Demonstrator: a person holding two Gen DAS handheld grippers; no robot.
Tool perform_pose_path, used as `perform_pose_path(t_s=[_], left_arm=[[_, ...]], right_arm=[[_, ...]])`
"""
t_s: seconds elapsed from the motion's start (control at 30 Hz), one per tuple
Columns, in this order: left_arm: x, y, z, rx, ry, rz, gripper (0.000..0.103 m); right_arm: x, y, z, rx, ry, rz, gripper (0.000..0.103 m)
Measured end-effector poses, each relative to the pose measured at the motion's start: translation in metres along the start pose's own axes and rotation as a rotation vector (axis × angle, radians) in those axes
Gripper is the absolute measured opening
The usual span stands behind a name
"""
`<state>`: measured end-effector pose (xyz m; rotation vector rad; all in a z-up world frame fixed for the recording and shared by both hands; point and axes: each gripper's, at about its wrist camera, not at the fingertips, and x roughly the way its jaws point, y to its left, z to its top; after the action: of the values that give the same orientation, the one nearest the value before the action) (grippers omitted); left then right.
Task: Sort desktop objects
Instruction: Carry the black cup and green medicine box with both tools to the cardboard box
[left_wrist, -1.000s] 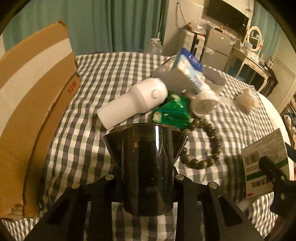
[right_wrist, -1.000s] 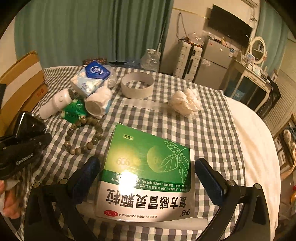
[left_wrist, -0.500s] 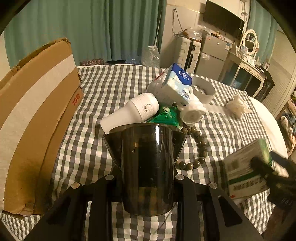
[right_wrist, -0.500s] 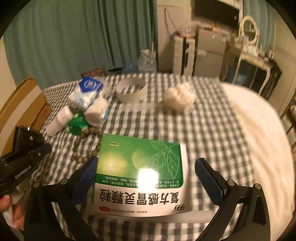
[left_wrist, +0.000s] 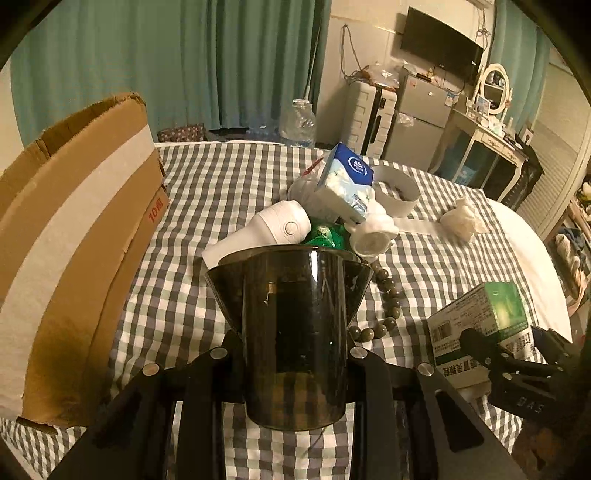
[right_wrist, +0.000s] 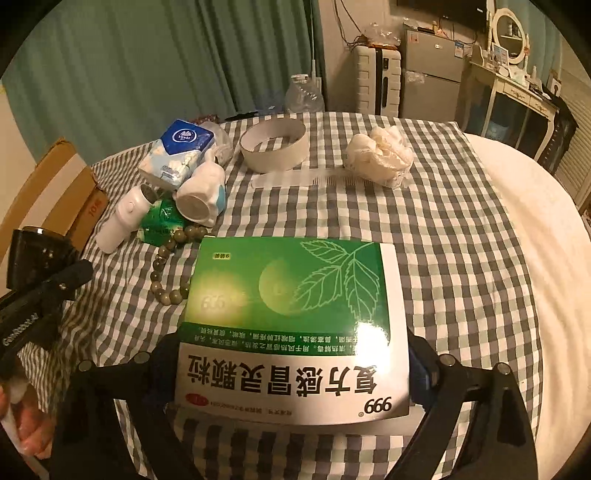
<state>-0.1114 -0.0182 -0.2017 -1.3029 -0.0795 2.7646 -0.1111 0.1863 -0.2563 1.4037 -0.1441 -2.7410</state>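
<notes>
Right wrist view: green-and-white medicine box (right_wrist: 291, 328) fills the foreground, flat cardboard carton, green upper panel with a leaf drawing and pale disc, white lower band with large dark Chinese characters and "999", printed upside down to the camera. It sits between the two fingers of the right gripper (right_wrist: 291, 373), over the checked tablecloth (right_wrist: 461, 258). The jaws are closing on it; the dark finger (right_wrist: 162, 362) on the left and the blue-padded finger (right_wrist: 419, 369) on the right both meet the box's side edges, so it reads as gripped across its width. Glare spot on the green panel.

Left wrist view: left gripper (left_wrist: 295, 354) is clamped on a dark smoked translucent cup (left_wrist: 291, 325), flared rim up, upright, held narrow between the two black fingers. Same medicine box shows at lower right of this view, end panel with barcode facing the camera, tilted, with the right gripper's black finger against it.

Behind the cup, a clutter pile: white bottle (left_wrist: 258, 236) lying on its side, blue-and-white tissue pack (left_wrist: 343, 184), green foil packet (left_wrist: 327, 236), white mug (left_wrist: 371, 236) on its side, bead bracelet (right_wrist: 173, 266) on the cloth just left of the box. Cardboard box (left_wrist: 74, 240) stands at the table's left edge.
</notes>
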Motion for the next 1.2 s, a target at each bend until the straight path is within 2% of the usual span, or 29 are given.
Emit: perform_pose_path(t_s=[0.3, 0.57, 0.83, 1.2], left_arm=[[-0.03, 0.0, -0.001, 0.002, -0.024, 0.001, 0.028], [-0.073, -0.002, -0.005, 0.012, -0.088, -0.004, 0.028], [-0.105, -0.002, -0.008, 0.034, -0.131, -0.005, 0.028], [-0.143, 0.009, -0.007, 0.027, -0.185, 0.009, 0.028]], right_arm=[[-0.009, -0.001, -0.002, 0.005, -0.04, 0.02, 0.091], [-0.06, 0.015, -0.008, -0.056, -0.191, 0.0, 0.091], [-0.099, 0.023, -0.014, -0.032, -0.24, 0.0, 0.091], [-0.145, 0.048, 0.003, -0.056, -0.311, 0.006, 0.091]])
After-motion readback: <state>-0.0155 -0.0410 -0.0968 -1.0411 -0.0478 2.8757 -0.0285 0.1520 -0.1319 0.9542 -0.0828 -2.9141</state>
